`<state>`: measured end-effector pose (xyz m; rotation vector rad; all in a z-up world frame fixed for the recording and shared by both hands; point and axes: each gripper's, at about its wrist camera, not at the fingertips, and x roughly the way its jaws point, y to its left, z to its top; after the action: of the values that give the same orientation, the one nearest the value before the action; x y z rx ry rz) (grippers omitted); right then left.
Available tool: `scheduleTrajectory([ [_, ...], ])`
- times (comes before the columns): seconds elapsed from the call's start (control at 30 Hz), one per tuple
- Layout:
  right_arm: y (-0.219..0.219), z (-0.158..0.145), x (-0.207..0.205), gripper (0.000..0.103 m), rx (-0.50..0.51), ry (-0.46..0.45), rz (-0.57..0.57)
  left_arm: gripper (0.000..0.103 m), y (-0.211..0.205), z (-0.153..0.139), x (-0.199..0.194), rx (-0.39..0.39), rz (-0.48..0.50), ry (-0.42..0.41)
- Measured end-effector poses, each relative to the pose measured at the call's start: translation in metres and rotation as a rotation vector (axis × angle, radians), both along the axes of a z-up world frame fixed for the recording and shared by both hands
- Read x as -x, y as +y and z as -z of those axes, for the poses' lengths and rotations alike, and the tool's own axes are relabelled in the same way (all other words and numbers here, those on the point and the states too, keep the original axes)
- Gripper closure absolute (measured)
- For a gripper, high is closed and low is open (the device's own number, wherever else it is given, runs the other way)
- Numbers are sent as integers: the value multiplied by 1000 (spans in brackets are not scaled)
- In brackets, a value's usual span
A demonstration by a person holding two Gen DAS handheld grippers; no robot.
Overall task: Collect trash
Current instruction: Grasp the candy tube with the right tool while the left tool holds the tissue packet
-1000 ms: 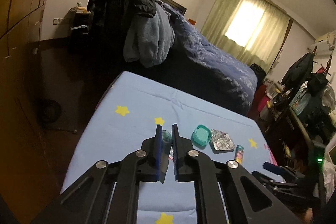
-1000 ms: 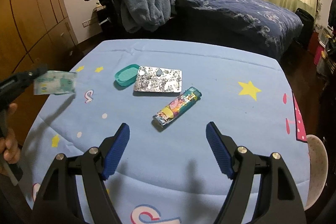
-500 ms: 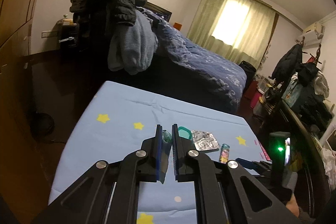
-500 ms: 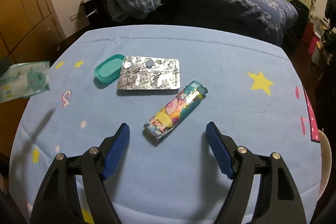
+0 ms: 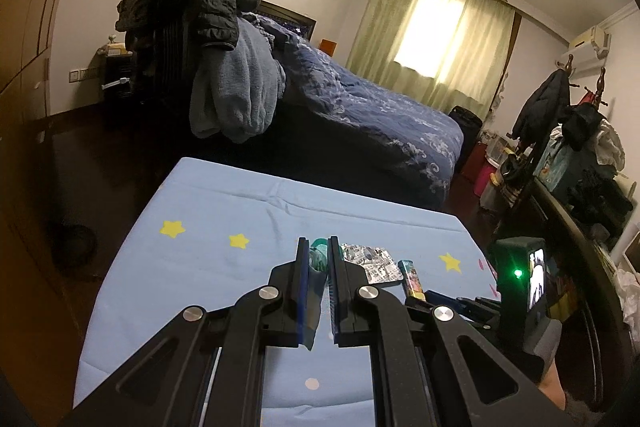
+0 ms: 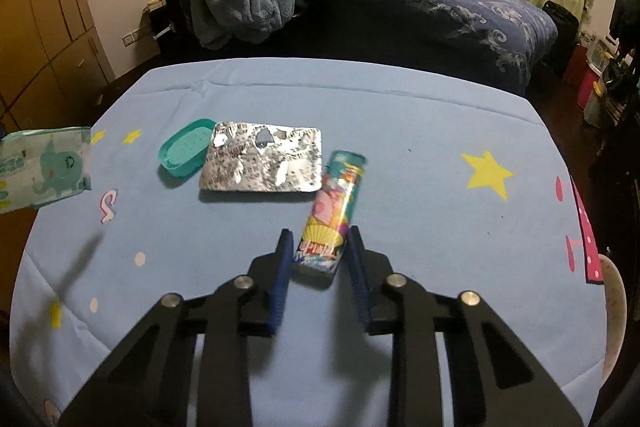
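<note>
Lighter lies low centre on the bench, its near end between your right claw, just closed onto it. Your left claw pinches a wipes packet, cut off at left.

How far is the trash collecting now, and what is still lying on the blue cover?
No finished drop-off is visible. In hand: the left gripper holds the wipes packet clear of the cover, and the right gripper has just been closing around the colourful tube, which lies between its fingers. Left: the foil blister sheet and the teal lid.
</note>
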<state>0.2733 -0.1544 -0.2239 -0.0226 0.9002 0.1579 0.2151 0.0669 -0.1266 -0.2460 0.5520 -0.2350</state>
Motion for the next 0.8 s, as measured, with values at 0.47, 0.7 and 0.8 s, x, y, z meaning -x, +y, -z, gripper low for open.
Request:
scheduleTrajectory([
  [0.47,-31,-28,45,79,-103,-32,-27,94,-29,-13,10,-85,-36,-2],
  [0.7,-48,-38,64,80,-146,-45,-22,94,-47,-19,13,-97,-9,-6],
  [0.8,-55,-44,69,81,-160,-59,-19,94,-55,-22,15,-106,4,-10],
])
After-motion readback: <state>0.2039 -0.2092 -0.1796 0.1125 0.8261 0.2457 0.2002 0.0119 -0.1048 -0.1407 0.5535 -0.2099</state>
